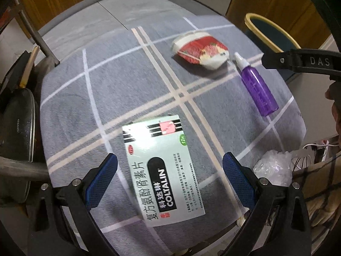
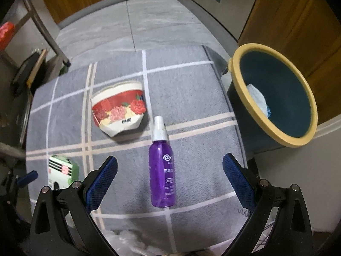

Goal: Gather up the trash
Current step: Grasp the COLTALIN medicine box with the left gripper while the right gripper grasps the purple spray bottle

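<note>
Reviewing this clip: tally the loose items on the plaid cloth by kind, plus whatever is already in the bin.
Medicine box: 1
Purple spray bottle: 1
Crushed paper bowl: 1
Crumpled clear plastic: 1
White wad in the bin: 1
Total: 5

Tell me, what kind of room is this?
Probably a home: grey tile floor, wooden doors, a checked cloth strewn with a medicine box, crushed paper bowl and purple spray bottle, beside a bin.
</note>
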